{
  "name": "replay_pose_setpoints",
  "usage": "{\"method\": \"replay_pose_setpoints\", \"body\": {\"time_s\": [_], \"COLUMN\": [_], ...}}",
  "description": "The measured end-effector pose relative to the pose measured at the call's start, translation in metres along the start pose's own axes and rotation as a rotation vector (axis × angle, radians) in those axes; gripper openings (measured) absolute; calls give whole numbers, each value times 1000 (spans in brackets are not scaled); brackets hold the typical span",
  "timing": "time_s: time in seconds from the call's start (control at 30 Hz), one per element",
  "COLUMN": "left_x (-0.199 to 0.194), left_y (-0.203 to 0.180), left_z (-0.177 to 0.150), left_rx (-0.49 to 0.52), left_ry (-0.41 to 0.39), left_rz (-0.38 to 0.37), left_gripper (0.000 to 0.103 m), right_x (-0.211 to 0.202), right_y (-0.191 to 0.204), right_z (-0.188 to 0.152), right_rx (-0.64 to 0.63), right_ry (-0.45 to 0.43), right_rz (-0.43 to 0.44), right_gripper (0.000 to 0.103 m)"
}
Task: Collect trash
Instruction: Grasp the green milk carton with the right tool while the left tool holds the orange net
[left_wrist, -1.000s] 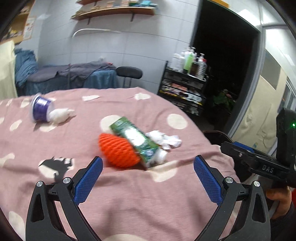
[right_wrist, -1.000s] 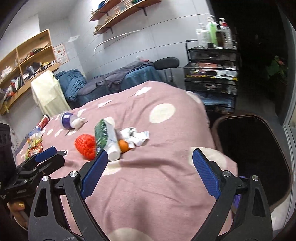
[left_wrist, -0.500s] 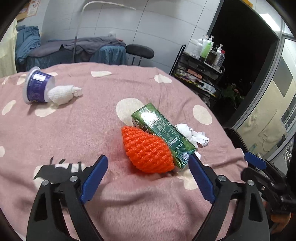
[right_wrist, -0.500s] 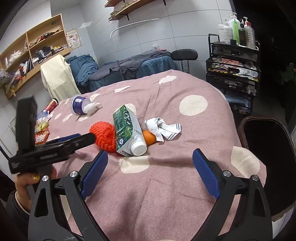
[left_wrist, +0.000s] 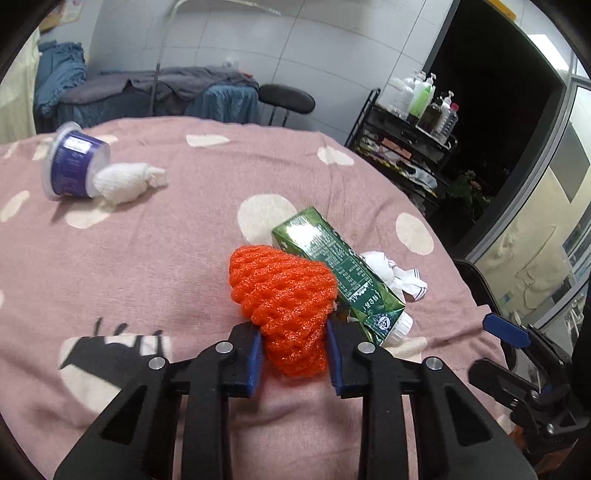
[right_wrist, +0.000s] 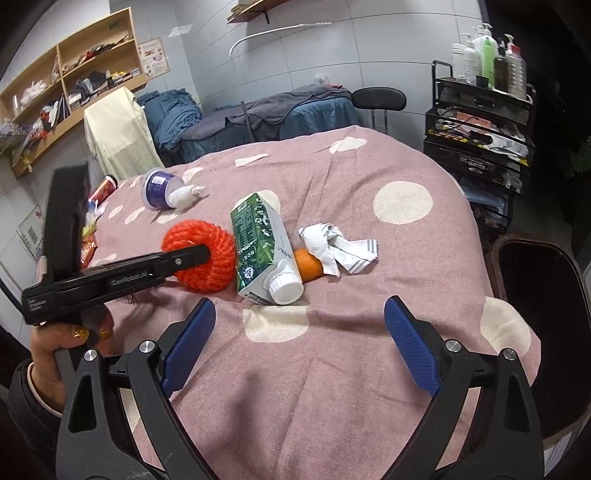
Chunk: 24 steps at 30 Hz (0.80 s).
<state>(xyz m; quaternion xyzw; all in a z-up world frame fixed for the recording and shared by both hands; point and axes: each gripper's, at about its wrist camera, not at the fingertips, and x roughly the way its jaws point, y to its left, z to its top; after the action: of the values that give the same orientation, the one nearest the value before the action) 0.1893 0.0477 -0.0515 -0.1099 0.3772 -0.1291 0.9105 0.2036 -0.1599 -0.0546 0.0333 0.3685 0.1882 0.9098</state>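
In the left wrist view, the left gripper at bottom centre was closing its blue pads on the orange foam net, which lay mid-frame on the pink dotted blanket; a second ago those jaws had gaped wide and well short of it. A green carton pressed against the net's right side, crumpled white paper beyond it, a purple cup at upper left. In the right wrist view, the right gripper stood spread apart and empty at bottom centre, just short of the carton's white cap; a dark bin sat at right.
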Motion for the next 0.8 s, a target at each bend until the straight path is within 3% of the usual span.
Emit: {"method": "replay_pose_setpoints", "body": {"time_s": [0.33, 0.8], "left_x": [-45, -57], "left_y": [3, 0], "left_z": [-15, -29], "left_rx": [1, 6], "left_ry": [-109, -121], "left_rz": [76, 88], "left_gripper": [26, 26], "right_x": [43, 106], "right_y": [33, 59], "right_z": [26, 42], "right_rx": [-142, -285], "right_ry": [100, 250], "right_rz": [-28, -134], "right_gripper": [91, 64]}}
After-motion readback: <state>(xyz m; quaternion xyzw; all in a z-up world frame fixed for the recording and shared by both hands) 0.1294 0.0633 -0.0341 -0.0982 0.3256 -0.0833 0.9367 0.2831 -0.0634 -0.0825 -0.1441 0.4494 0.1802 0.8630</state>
